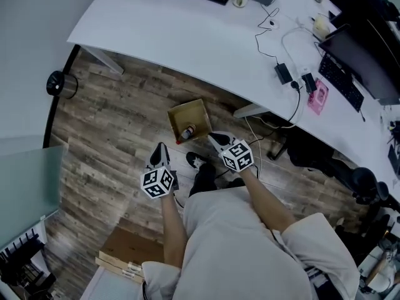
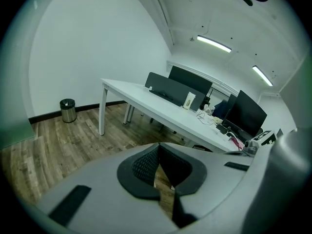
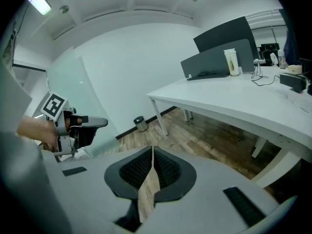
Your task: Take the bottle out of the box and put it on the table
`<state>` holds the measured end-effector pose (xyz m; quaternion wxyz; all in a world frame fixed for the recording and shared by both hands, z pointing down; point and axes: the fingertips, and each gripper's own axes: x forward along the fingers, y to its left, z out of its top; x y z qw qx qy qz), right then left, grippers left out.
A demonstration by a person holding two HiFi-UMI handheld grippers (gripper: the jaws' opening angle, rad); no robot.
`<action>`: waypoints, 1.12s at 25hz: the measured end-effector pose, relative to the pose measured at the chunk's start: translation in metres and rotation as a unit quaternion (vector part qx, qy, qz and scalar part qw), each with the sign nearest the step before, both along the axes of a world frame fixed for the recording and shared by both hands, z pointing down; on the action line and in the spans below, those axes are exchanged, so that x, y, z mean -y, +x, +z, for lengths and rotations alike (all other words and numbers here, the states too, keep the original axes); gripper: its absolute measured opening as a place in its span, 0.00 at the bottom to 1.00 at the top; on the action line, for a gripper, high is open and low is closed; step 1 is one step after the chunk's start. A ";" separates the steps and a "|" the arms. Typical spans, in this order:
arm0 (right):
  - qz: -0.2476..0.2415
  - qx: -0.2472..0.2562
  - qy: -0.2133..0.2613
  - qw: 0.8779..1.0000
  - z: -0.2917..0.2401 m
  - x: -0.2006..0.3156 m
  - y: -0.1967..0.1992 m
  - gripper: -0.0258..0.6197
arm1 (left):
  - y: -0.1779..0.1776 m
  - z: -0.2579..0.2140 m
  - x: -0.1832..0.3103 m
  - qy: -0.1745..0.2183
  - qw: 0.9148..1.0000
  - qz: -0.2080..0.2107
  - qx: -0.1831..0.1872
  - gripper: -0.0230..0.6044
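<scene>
1. Both claws have their jaws together with nothing between them. Left claw point(image 1: 160, 149) and right claw point(image 1: 214, 137) are side by side, apart, above the wooden floor point(image 1: 112, 124).
2. Only the head view shows the open cardboard box point(image 1: 187, 111) on the floor, just beyond the claws and near the white surface point(image 1: 206, 36). The bottle point(image 1: 187, 132) lies inside it.
3. Right gripper view catches the left claw at its left edge, marker cube point(image 3: 52, 105) on top.
4. Left gripper view shows dark monitors point(image 2: 248, 115) far right on the surface.
5. Each cube carries black-and-white square markers. The bottle's label is too small to read.
</scene>
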<state>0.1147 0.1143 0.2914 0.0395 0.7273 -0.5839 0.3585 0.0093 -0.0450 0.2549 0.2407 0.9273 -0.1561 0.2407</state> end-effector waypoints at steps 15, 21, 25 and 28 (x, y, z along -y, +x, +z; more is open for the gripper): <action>-0.120 0.007 -0.056 0.991 0.092 0.032 0.031 0.11 | -0.039 0.082 0.033 -0.005 0.995 -0.085 0.054 0.06; -0.194 0.009 -0.081 0.978 0.159 0.058 0.037 0.23 | -0.042 0.135 0.012 -0.026 0.989 -0.137 0.049 0.06; -0.242 0.008 -0.094 0.966 0.206 0.066 0.029 0.26 | -0.042 0.182 -0.005 -0.034 0.987 -0.146 0.059 0.06; -0.273 -0.004 -0.098 0.957 0.240 0.073 0.022 0.29 | -0.045 0.219 -0.019 -0.029 0.987 -0.139 0.070 0.06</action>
